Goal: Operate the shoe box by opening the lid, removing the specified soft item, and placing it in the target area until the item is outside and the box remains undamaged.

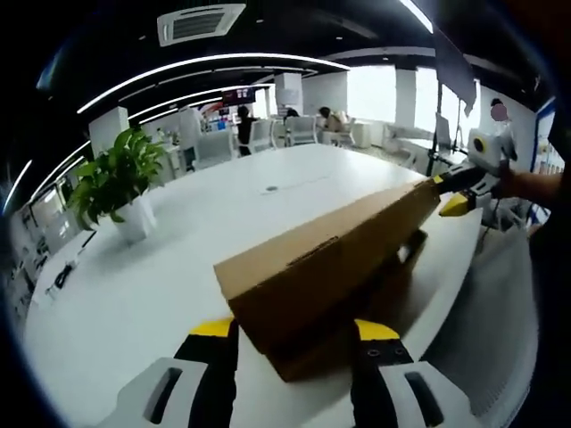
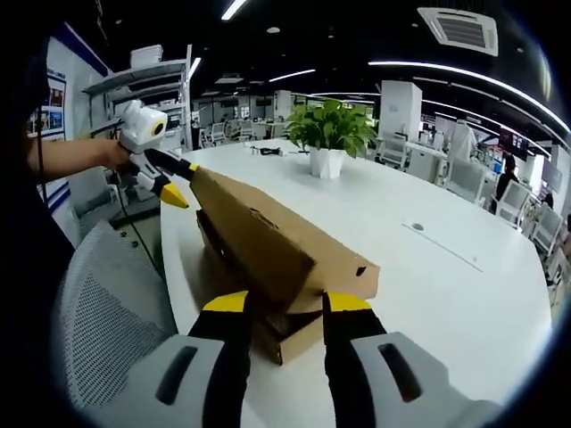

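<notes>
- Presently the shoe box is sitting near the edge of the white table, its brown cardboard lid tilting up off the base along one long side, so the opening step looks partly made.
- Inside, the soft item is lying hidden under the raised lid; what it is cannot be told.
- Judging by the thin board, the lid is behaving as a light, fairly stiff but easily creased sheet; taking it by the short end flaps, with shallow bites near the corners, seems the safest hold, since pinching mid-panel could buckle it.
- At one short end the left gripper is straddling the lid, its yellow-tipped jaws standing apart on either side of it; whether they are pressing the cardboard cannot be told.
- At the opposite end the right gripper is doing the same, jaws spread around the lid's corner, grip equally unclear.
- Farther out, a potted plant is standing well apart on the table, and a grey mesh chair is waiting just beside the table edge.
- Beyond, an open office with desks and seated people is filling the background.
</notes>
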Demonstrator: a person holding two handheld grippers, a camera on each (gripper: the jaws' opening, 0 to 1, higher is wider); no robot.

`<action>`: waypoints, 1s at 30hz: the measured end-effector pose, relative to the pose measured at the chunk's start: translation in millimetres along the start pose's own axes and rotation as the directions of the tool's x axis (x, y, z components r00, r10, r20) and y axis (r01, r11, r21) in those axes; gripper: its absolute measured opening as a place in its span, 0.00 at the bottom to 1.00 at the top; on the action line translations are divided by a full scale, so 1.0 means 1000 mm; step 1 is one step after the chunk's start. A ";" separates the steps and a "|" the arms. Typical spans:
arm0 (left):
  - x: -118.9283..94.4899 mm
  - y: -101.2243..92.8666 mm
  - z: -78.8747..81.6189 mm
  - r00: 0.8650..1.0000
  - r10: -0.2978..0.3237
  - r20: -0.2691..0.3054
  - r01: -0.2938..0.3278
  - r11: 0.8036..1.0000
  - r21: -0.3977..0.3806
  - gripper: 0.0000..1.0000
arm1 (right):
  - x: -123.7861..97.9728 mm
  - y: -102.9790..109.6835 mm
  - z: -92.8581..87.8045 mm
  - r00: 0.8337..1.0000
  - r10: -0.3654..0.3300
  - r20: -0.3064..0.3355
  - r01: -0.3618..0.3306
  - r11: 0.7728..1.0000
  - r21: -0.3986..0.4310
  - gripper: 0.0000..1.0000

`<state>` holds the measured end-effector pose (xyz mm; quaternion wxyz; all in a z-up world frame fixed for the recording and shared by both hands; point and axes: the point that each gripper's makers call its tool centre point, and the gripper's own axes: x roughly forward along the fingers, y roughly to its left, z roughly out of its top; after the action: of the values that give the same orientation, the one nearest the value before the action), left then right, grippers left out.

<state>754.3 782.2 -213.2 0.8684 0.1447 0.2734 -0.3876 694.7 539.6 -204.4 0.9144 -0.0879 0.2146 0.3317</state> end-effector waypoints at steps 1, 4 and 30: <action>-0.001 0.001 0.002 1.000 0.001 0.005 -0.001 1.000 0.000 0.50 | 0.000 -0.001 0.002 1.000 -0.002 0.004 0.002 1.000 0.001 0.28; -0.002 0.004 0.012 1.000 0.007 0.026 -0.007 1.000 0.004 0.50 | -0.002 -0.004 0.011 1.000 -0.010 0.022 0.010 1.000 0.000 0.29; 0.002 0.043 0.069 0.981 0.148 0.126 -0.152 0.988 0.023 0.29 | 0.004 -0.044 0.058 0.994 -0.072 0.085 0.076 0.996 -0.046 0.23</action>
<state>813.1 777.6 -157.2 0.9080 0.1547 0.2007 -0.3336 745.4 525.6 -153.6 0.9317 -0.1046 0.1648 0.3063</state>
